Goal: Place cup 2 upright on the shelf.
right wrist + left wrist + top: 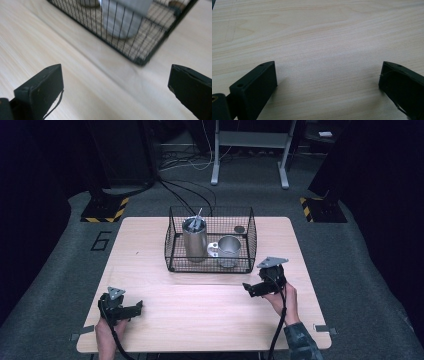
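While my left gripper (134,307) rests low at seven o'clock on the table (200,320), its jaws spread wide over bare wood, my right gripper (249,289) sits at four o'clock, jaws equally wide and holding nothing. Beyond it, toward twelve, the wire basket (172,237) holds a steel canister (194,242) and a metal mug (229,250) side by side.

A single large numeral "6" (102,240) was marked in dark strokes on the grey floor covering (60,270), just off the wooden table's (200,315) far left corner. Beside it, yellow-and-black hazard striping (106,211) edged the base of a dark stand, with matching stripes (306,206) on the stand at the far right. No other writing could be read.
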